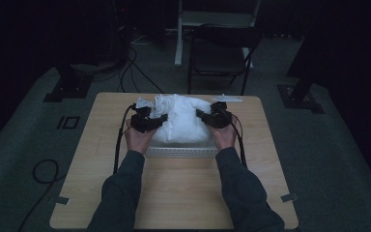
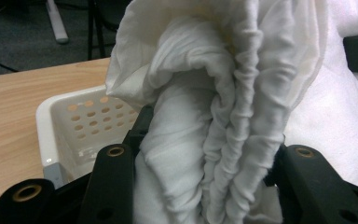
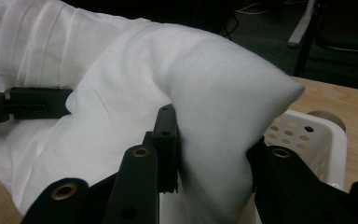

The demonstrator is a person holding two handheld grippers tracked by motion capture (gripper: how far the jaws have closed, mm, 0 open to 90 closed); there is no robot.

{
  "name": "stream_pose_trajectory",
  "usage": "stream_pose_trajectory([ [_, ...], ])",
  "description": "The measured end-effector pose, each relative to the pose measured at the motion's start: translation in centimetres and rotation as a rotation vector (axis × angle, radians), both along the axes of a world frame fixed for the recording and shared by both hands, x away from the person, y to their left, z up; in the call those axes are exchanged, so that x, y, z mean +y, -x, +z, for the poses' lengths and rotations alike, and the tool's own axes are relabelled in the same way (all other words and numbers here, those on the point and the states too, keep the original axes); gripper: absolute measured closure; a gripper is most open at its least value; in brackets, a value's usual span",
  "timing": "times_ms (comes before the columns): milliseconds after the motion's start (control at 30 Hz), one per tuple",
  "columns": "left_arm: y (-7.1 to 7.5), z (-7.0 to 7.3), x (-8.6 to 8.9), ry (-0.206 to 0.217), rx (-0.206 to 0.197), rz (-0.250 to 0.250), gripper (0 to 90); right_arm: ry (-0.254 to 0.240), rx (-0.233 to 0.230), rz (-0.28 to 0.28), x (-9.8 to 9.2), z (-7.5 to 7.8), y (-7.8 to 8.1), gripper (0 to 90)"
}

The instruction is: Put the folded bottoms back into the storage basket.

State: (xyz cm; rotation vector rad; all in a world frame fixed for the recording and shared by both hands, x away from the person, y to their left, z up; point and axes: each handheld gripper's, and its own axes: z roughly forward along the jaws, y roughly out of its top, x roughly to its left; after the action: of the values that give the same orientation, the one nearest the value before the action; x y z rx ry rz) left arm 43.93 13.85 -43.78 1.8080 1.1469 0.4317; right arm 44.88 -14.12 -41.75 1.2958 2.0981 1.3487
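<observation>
I hold the bulky white cloth bundle (image 1: 181,121) from both ends so that it stays level over the white perforated plastic basket (image 1: 178,152) on the light wooden table (image 1: 174,193). My left gripper (image 1: 147,122) is clamped on a gathered, pleated fold (image 2: 233,140) at the bundle's left end; the jaws are closed as far as the fabric allows. My right gripper (image 1: 212,117) pinches a smooth padded corner (image 3: 223,121) at the right end in the same way. The two-point grip keeps the soft load from sagging to one side. The bundle sits in the basket and rises well above its rim; whether it rests fully on the basket floor I cannot tell. The basket appears to hold nothing else.
</observation>
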Motion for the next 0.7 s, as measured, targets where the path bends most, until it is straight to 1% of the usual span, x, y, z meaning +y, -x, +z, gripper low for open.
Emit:
stream_pose_trajectory([
  [433,-0.9,-0.9,-0.1,-0.005,0.031,0.007,55.1,0.005,0.025,-0.008,0.2,-0.9,-0.7,69.3],
  [700,-1.3,-1.4,-0.3,-0.028,0.051,0.011,55.1,0.013,0.043,-0.016,0.3,-1.5,-1.1,69.3],
])
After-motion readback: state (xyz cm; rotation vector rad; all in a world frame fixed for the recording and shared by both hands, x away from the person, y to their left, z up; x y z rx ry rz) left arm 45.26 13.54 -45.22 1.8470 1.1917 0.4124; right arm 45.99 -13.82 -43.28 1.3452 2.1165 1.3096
